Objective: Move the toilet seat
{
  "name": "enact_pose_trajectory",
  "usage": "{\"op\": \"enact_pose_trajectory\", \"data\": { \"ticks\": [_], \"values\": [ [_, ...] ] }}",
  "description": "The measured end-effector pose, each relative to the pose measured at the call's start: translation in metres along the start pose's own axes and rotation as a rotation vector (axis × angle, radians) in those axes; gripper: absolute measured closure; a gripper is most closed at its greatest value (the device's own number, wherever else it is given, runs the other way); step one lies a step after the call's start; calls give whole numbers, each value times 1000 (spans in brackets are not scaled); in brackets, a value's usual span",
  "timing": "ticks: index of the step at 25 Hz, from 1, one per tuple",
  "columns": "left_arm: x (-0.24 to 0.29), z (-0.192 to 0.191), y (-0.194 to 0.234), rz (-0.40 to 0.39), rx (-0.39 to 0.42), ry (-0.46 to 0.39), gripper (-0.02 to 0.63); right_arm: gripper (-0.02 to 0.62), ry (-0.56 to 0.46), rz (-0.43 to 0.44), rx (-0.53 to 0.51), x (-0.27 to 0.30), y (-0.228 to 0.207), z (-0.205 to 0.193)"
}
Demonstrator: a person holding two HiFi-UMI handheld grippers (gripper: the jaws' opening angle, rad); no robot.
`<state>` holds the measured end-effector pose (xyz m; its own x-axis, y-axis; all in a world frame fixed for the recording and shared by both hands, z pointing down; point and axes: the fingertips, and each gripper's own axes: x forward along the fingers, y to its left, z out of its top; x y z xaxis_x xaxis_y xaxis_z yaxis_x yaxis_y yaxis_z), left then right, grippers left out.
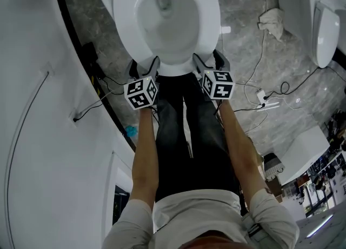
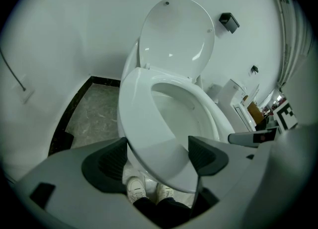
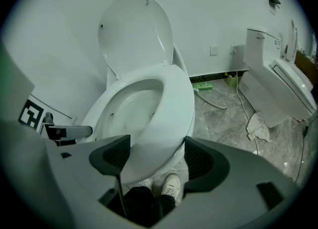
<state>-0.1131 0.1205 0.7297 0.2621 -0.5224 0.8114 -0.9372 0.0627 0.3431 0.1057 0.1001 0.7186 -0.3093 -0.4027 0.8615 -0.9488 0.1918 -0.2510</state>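
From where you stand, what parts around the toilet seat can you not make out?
Underside of the toilet seat: both gripper views, covered by its own top.
Fingertips of the left gripper and right gripper: head view, lost at the seat's front rim.
Second toilet: head view, cut by the right edge.

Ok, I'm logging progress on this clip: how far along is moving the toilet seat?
Done: the lid stands upright at the back, and both grippers are at the front rim. In hand: the left gripper and the right gripper each have the toilet seat between their jaws, apparently clamped. Left: the seat lies low over the bowl, so the actual move remains.
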Motion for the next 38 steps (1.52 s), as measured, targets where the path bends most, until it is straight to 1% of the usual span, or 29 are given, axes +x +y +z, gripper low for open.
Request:
{"op": "enact_pose_trajectory", "data": {
  "ticks": [14,38],
  "values": [
    [-19,15,-9,-19,-22,-38,210,236,-31,21,14,-22,5,14],
    [-52,46,-23,-65,-68,-156,209,239,-120,31,47,-59,16,45]
  ]
}}
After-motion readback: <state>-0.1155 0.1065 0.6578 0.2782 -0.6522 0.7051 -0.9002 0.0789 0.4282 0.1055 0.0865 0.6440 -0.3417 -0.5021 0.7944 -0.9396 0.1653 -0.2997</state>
